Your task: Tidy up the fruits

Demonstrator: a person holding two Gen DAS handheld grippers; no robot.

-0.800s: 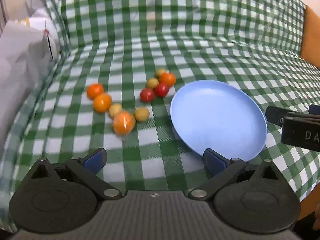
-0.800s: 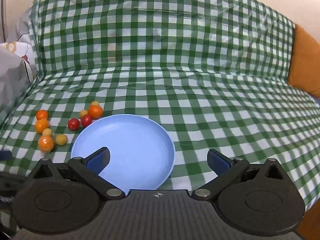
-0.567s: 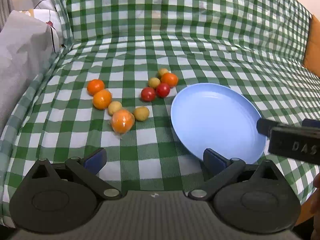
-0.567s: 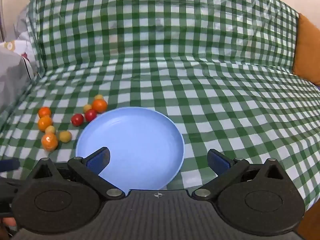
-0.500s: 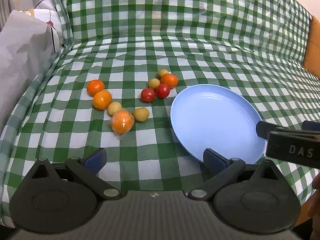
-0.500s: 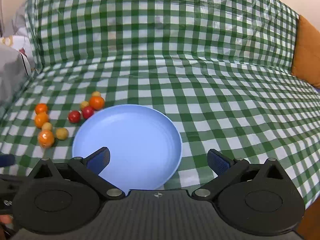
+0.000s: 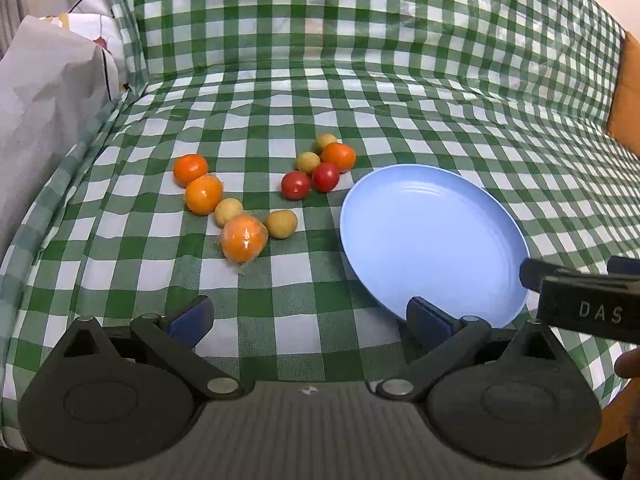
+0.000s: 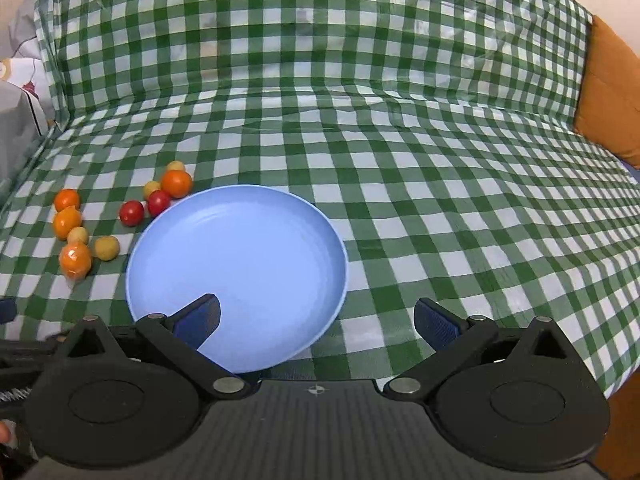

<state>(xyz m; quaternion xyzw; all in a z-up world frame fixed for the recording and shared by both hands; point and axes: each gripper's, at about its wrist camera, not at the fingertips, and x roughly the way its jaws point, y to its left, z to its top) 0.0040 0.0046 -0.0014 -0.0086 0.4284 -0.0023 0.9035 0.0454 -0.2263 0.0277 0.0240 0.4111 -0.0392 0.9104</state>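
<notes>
Left wrist view first: we see our left gripper (image 7: 308, 316) with its jaws spread wide and nothing between them, hovering above a green-and-white checked cloth (image 7: 400, 92). Ahead and to the left lie the fruits in two loose clusters. The nearer cluster holds a wrapped orange (image 7: 244, 239) in clear film, two small yellow fruits (image 7: 281, 223) beside it, and two oranges (image 7: 203, 194) touching each other farther back. The second cluster sits just beside the far-left rim of the blue plate (image 7: 434, 240): two red tomatoes (image 7: 296, 185), an orange fruit (image 7: 339, 157) and two more small yellow ones. None of the fruit lies on the plate. At the right edge, the right gripper (image 7: 580, 304) reaches in over the plate's near-right rim, seen side-on. A grey paper bag (image 7: 44, 92) stands at the far left.

Right wrist view next: our right gripper (image 8: 316, 320) also has its jaws spread wide and holds nothing; its left fingertip (image 8: 200, 316) overlaps the near part of the blue plate (image 8: 240, 256), though we cannot tell whether it touches. The fruits lie left of the plate, the red tomatoes (image 8: 131, 213) nearest its rim, the wrapped orange (image 8: 75, 259) farther left. An orange cushion (image 8: 608, 100) shows at the right edge.
</notes>
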